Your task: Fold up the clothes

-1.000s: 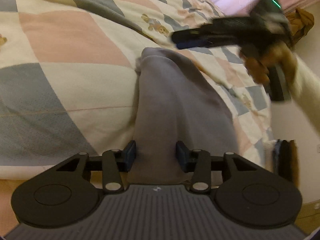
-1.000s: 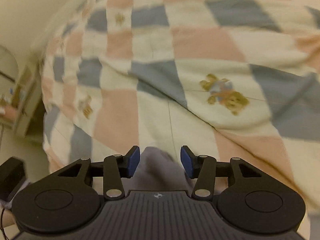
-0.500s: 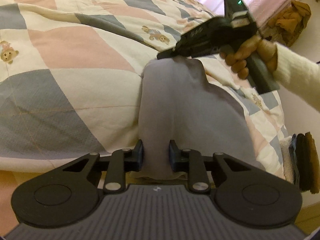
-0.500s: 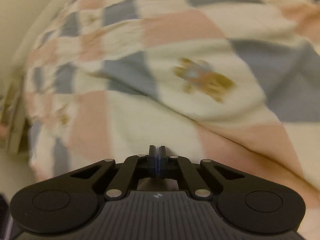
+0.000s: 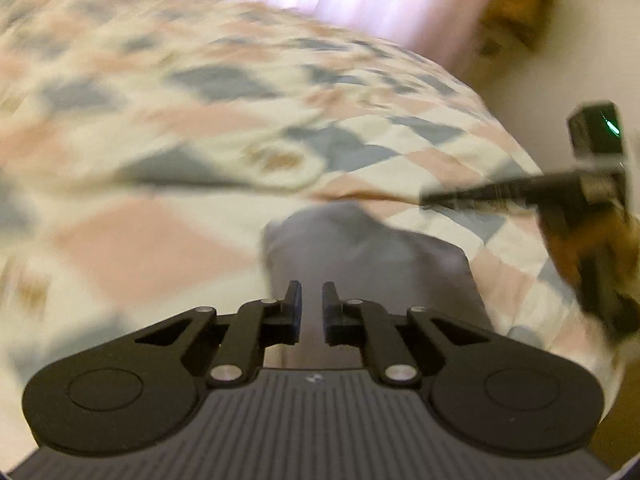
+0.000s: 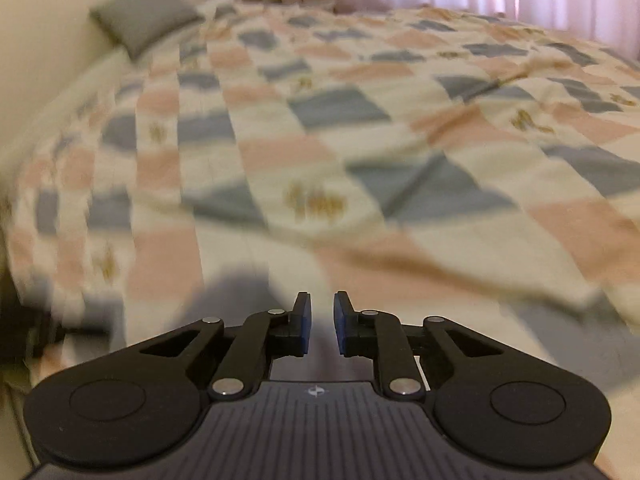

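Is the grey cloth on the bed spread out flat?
No. The grey cloth lies bunched in a narrow strip on the quilt, humped at its far end.

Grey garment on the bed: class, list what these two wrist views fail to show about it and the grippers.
- Left wrist view: the grey garment is motion-blurred, so its type and folds are unreadable; its near end is hidden behind the left gripper.
- Left wrist view: the right gripper is smeared; its fingertips are unclear.
- Right wrist view: the right gripper body hides the cloth below; a grip cannot be confirmed.
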Tool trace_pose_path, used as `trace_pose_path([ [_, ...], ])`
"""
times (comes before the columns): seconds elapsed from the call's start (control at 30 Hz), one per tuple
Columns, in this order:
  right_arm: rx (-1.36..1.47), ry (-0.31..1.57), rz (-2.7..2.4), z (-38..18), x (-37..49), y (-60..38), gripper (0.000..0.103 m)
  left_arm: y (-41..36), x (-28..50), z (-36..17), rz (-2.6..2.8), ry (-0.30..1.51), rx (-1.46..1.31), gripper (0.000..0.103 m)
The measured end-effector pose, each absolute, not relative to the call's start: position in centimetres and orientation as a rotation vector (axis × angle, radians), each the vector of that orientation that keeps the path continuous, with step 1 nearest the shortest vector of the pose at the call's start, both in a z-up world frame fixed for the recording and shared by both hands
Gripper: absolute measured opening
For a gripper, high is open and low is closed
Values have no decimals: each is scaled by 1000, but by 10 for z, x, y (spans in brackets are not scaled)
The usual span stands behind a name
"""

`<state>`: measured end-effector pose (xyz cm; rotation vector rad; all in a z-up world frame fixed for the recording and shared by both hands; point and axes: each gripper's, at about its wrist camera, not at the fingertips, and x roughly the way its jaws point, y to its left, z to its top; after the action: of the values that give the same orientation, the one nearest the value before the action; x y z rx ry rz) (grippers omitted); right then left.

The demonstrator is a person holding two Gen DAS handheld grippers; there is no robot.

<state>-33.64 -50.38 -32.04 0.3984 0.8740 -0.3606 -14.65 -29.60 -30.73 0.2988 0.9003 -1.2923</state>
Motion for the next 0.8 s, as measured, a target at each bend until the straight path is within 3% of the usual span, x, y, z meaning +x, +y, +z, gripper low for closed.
trace_pose_path([
  [0.23, 552, 846, -629, -365, -398, -490, 9, -395, -127, -375, -1340, 886, 520, 5],
  [0.3, 621, 814, -695, -362, -413, -497, 20, -391, -118, -369, -1288, 870, 531, 5],
  [0.6, 456, 756, -591, -318, -408, -436, 20, -329, -156, -301, -1279, 871, 675, 7],
  [0.8, 348, 858, -594, -370, -371, -447, 20, -332, -193, -346, -1255, 907, 781, 15],
])
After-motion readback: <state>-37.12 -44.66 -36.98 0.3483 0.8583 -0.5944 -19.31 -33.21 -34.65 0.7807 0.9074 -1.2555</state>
